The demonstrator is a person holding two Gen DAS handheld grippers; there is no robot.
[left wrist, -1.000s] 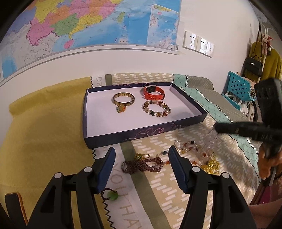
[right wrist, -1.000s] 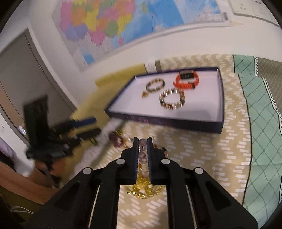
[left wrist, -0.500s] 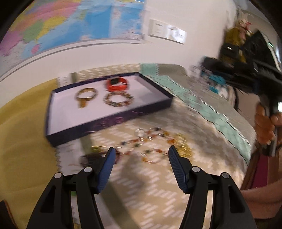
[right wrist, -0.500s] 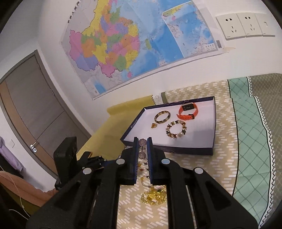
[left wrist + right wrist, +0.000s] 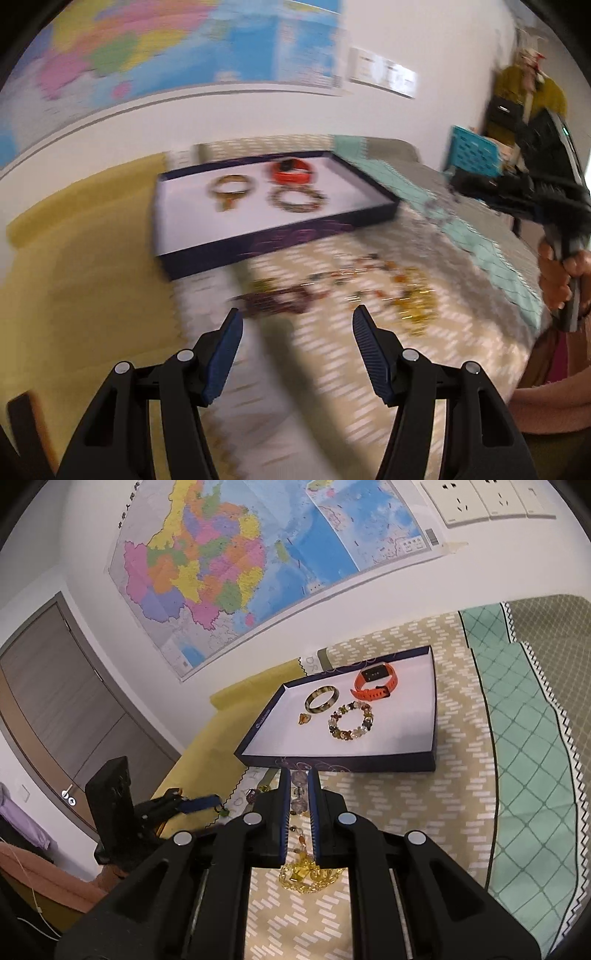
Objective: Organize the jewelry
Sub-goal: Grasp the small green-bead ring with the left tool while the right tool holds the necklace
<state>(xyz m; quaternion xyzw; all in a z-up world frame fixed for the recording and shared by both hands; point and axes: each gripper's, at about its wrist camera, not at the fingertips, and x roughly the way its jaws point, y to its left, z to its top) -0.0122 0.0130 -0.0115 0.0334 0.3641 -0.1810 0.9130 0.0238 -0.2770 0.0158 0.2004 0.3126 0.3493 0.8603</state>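
Clear beads of a bracelet (image 5: 298,790) sit pinched in my right hand-held gripper (image 5: 298,775), lifted above the bedspread; the navy tray (image 5: 332,766) lies straight ahead, just beyond its tips. My left hand-held gripper (image 5: 295,325), jaws spread, holds nothing.

trays (image 5: 436,723): there was one
bracelets in the tray (image 5: 352,721): there were two
orange watches (image 5: 375,681): one
wall maps (image 5: 236,561): one
grippers (image 5: 299,775): two
gold chains on the bed (image 5: 306,877): one
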